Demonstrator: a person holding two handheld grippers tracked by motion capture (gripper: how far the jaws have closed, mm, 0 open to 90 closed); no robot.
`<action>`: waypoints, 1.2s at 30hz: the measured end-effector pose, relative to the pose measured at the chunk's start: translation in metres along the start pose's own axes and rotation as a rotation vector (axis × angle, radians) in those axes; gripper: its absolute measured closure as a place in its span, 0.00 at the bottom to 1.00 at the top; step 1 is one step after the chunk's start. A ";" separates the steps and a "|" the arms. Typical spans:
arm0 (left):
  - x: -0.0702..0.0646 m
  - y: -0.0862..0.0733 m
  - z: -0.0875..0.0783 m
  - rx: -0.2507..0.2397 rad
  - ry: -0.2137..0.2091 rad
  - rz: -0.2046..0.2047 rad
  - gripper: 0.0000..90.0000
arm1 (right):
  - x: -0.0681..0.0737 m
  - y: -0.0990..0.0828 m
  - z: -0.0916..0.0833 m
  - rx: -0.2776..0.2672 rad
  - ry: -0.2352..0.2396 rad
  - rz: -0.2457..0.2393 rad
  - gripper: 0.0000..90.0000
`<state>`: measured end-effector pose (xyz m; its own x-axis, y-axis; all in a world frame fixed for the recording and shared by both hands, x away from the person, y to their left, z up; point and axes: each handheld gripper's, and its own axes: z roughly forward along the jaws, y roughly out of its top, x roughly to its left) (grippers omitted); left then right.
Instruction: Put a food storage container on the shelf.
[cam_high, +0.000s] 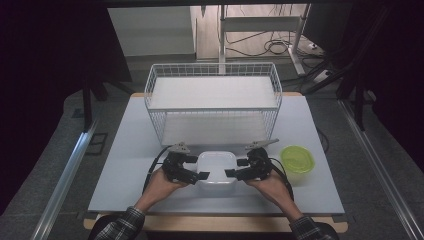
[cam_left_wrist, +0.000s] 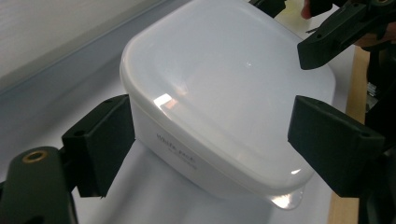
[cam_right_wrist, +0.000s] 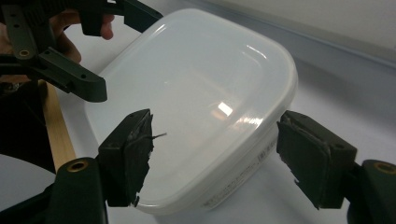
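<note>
Flanking the white lidded container (cam_high: 216, 168) at the table's (cam_high: 125, 165) near edge, the left gripper (cam_high: 201, 168) and right gripper (cam_high: 230, 167) each straddle an end — jaws spread, pads apparently not yet pressing. A two-handed grasp looks under way. Next, both likely need to clench evenly before lifting — perhaps toward the wire basket (cam_high: 213, 102); the green-lidded tub (cam_high: 297, 160) stands right.

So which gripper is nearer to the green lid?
Right. The right gripper is at the white box's right side, next to the green lid; the left gripper is at the box's far side.
</note>
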<state>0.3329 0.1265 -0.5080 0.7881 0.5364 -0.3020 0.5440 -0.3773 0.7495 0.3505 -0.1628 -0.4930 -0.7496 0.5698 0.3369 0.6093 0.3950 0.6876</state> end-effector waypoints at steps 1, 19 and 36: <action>0.001 0.000 -0.001 0.012 -0.027 -0.020 0.19 | 0.001 0.000 0.000 0.009 0.000 0.016 0.32; -0.016 -0.005 -0.026 -0.082 0.085 -0.117 0.74 | 0.013 -0.002 -0.027 -0.037 -0.057 0.142 0.80; -0.019 0.000 -0.035 -0.158 0.124 -0.130 0.88 | 0.023 0.002 -0.035 -0.165 -0.135 0.034 0.87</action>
<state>0.3075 0.1428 -0.4812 0.6678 0.6648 -0.3347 0.5790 -0.1814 0.7949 0.3249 -0.1744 -0.4612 -0.6812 0.6766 0.2796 0.5744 0.2572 0.7772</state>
